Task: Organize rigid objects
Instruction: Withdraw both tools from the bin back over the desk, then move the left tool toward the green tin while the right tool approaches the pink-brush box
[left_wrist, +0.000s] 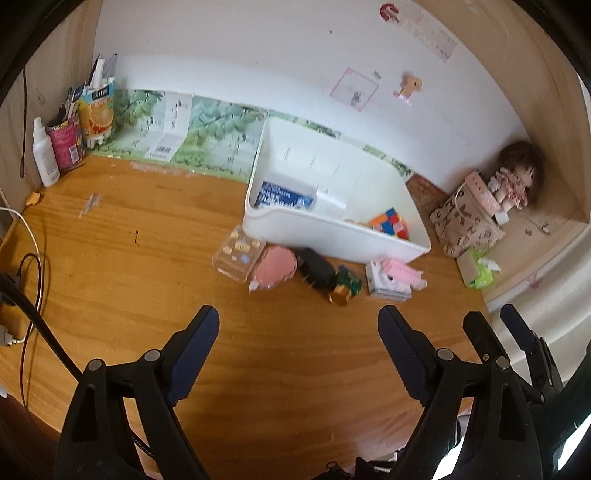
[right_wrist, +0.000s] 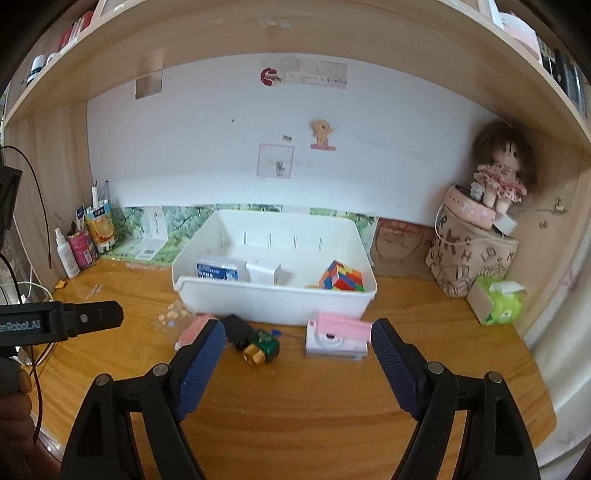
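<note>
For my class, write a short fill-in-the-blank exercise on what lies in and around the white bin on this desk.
1. The multicoloured puzzle cube lies ____ the white bin.
2. The pink-and-white toy camera sits on the desk in ____ of the bin.
3. The right gripper holds ____ between its fingers.
4. The doll sits on top of a patterned ____.

Missing words: inside; front; nothing; bag
</note>
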